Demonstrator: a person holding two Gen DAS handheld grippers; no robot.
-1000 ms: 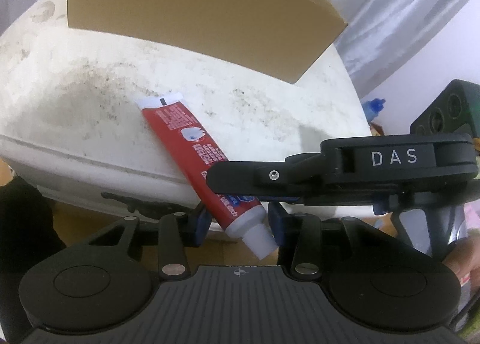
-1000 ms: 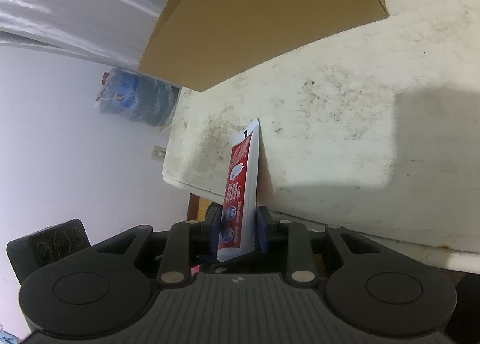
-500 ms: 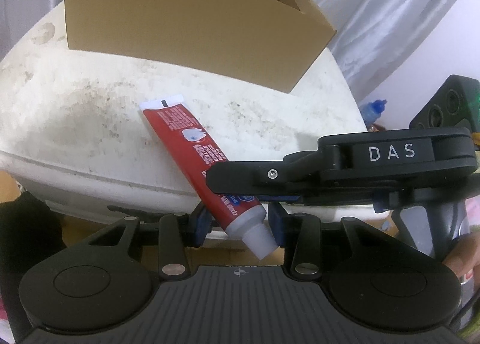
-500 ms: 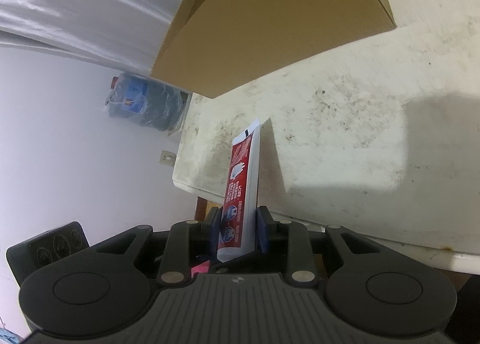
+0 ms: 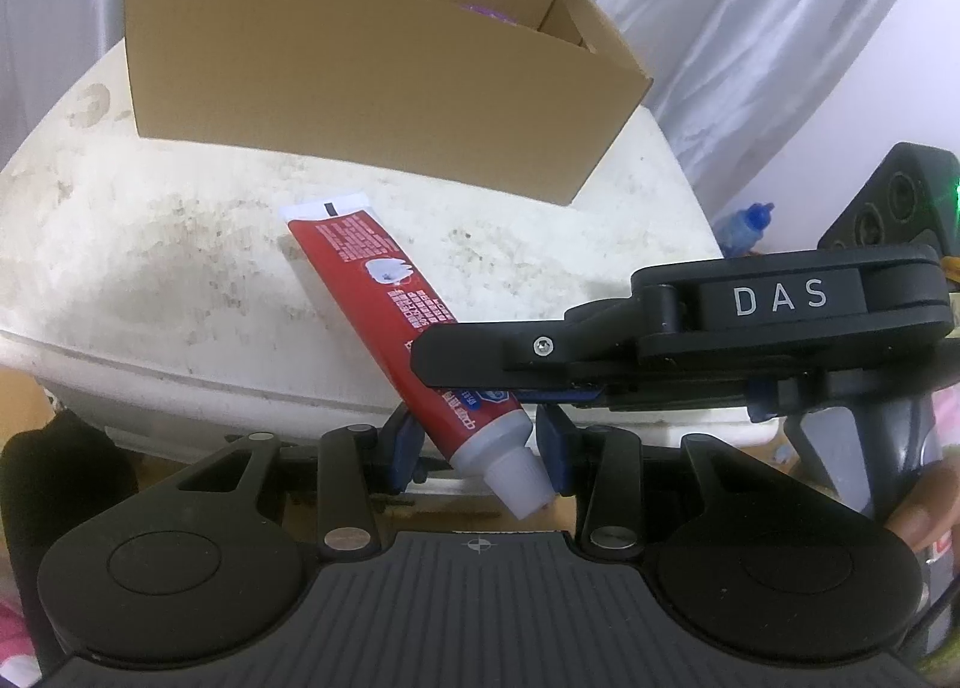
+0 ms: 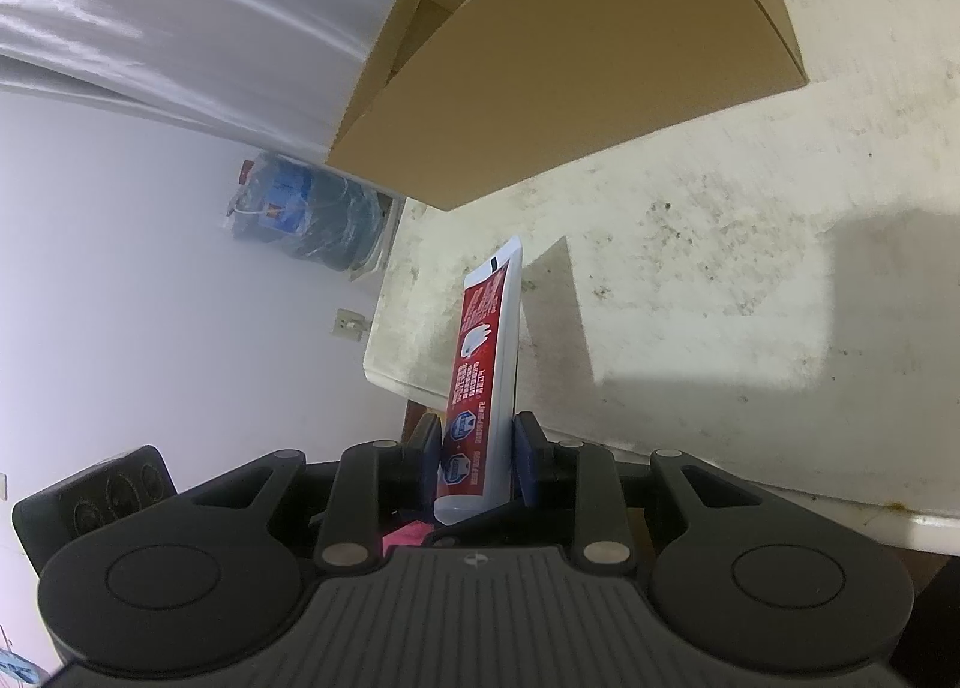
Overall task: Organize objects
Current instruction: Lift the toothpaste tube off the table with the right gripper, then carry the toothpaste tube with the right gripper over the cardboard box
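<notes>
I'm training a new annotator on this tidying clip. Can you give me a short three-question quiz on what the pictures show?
1. True or false: the cardboard box is empty.
2. What do the left tongs and right tongs both clamp? A) the box B) the red tube C) a bottle
3. Fill in: the left tongs hold the tube near its ___ end.
Key: 1 false, coloured items show inside; 2 B; 3 cap.
</notes>
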